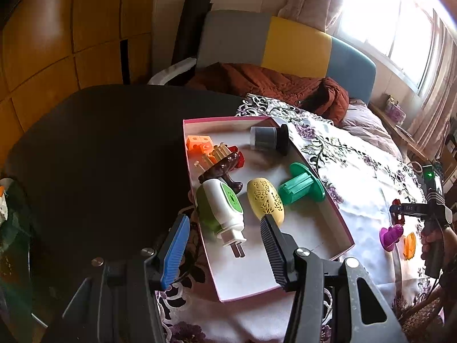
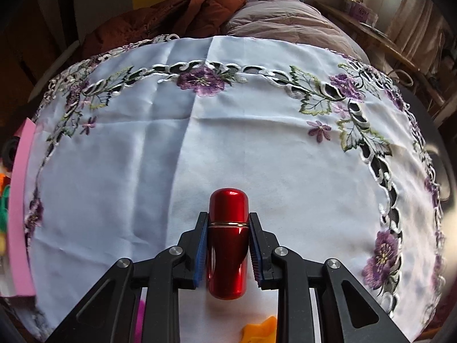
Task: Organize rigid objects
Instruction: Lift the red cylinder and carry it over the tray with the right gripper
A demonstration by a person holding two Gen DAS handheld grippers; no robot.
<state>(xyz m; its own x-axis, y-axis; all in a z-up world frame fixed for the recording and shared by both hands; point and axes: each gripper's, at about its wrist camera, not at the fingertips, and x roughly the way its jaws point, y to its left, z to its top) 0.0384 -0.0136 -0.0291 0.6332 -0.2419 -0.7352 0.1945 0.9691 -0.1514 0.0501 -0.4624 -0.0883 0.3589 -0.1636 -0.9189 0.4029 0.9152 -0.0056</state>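
— Count what sits in the pink-edged box (image 1: pixel 337 214), starting from its left side.

— One cluster of orange blocks (image 1: pixel 199 143) at the far left corner, then one dark brown stand with pale pegs (image 1: pixel 219 163) leaning beside it. Nearer the camera lies one green-and-white plug-in device (image 1: pixel 221 210), prongs pointing toward the near edge. Next comes one yellow perforated oval case (image 1: pixel 265 201), then one green spool (image 1: pixel 301 185). At the back rests one grey-and-black jar (image 1: pixel 268 138) on its side. Six things in all (a red piece behind the stand is too hidden to name).

— And outside the box?

— On the embroidered white cloth (image 2: pixel 142 157), to the right: one purple piece (image 1: pixel 390 237) and one orange piece (image 1: pixel 410 245), close together.

— The left gripper (image 1: pixel 225 245)?

— Its jaws stand partly apart with nothing between the pads — the blue one hangs outside the box's left wall, the black one over the interior, just by the yellow case.

— The right gripper (image 2: pixel 227 244)?

— Clamped on one red metallic capsule (image 2: pixel 227 243), a gold ring around its middle. Both blue pads press its flanks; the rounded end juts past the fingertips, over the cloth.
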